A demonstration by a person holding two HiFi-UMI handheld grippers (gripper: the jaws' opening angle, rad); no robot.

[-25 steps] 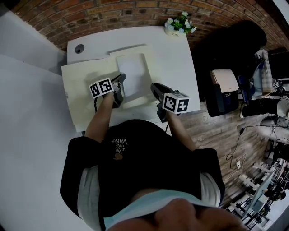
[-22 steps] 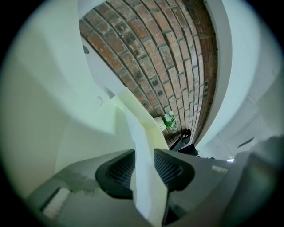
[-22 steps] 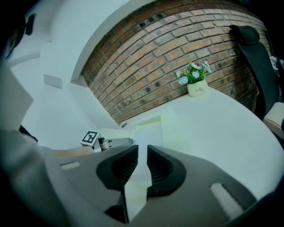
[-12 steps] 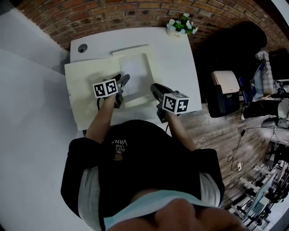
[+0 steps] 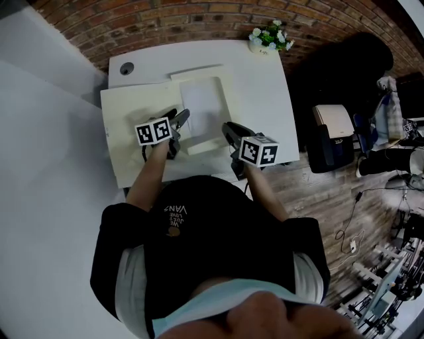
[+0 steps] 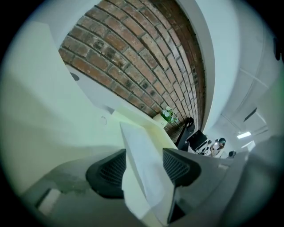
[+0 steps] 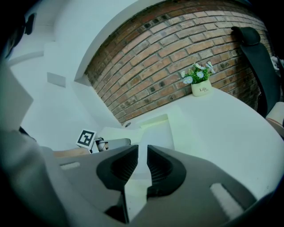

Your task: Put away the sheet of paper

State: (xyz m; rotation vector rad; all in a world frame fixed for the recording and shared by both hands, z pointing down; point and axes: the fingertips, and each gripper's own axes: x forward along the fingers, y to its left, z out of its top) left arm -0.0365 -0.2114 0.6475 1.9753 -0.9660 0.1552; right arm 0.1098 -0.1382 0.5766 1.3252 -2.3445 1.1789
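Note:
The white sheet of paper lies on a cream folder opened out on the white table. My left gripper is at the sheet's left edge. In the left gripper view this gripper stands open, with the edge of the sheet rising between the pads and apart from them. My right gripper is at the folder's near right part. In the right gripper view that gripper is shut on a thin pale flap of the folder.
A small pot of white flowers stands at the table's far right corner, and a round cable hole is at the far left. A brick wall runs behind the table. A black chair stands to its right.
My left gripper's jaws have opened and let go of the sheet's edge. The right gripper has stayed where it was.

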